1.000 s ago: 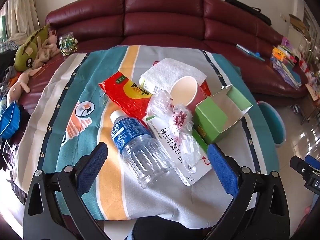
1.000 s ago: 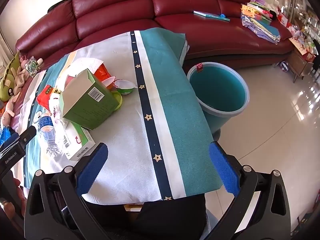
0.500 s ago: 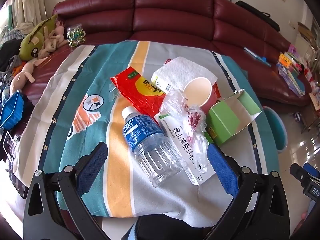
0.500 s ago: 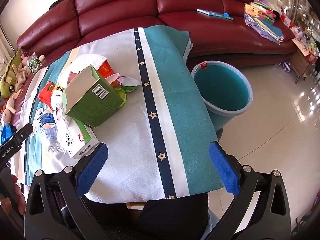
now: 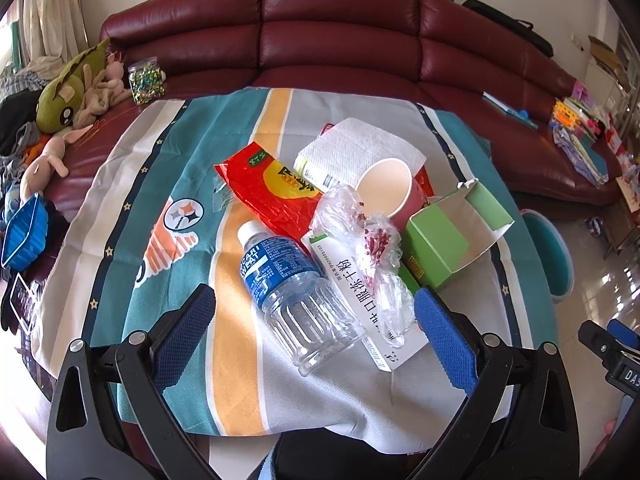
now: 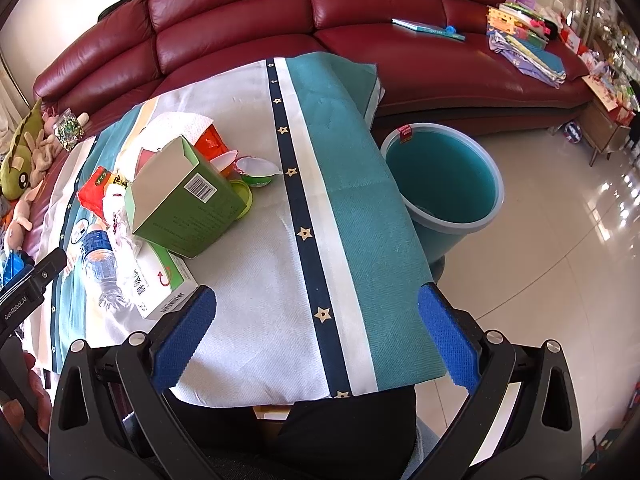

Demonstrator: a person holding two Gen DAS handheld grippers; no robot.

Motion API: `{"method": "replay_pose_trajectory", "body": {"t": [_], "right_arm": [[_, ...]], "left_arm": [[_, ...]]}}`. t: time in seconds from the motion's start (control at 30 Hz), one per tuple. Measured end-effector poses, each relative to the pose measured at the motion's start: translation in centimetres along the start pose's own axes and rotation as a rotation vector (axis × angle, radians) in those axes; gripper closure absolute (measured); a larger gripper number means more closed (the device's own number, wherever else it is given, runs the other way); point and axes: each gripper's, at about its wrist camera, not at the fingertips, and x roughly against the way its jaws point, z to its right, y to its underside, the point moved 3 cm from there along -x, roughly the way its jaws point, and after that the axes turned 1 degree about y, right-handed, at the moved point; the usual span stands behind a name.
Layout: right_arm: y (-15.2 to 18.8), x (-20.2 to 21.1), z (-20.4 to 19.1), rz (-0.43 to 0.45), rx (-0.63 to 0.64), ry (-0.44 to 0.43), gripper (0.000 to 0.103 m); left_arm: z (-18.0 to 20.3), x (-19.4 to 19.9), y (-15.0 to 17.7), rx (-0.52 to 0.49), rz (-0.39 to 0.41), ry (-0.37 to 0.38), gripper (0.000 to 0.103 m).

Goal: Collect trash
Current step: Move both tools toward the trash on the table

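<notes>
Our left tongs [image 5: 314, 326] have eased back from the trash; both stand open, empty. The bottle [image 5: 296, 288] lies just ahead between them, and could roll away if nudged off-centre.

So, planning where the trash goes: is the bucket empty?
Looks empty: the right wrist view shows the bucket with bare teal walls inside; its bottom is partly hidden.
</notes>
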Motion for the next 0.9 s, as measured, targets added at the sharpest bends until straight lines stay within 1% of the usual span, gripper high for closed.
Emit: {"method": "replay_pose_trajectory", "body": {"t": [0.9], "right_arm": [[0.60, -0.67, 0.11, -0.019, -0.002, 0.002, 0.006]], "left_arm": [[0.36, -0.42, 0.44, -0.014, -0.014, -0.002, 0.003]]}}
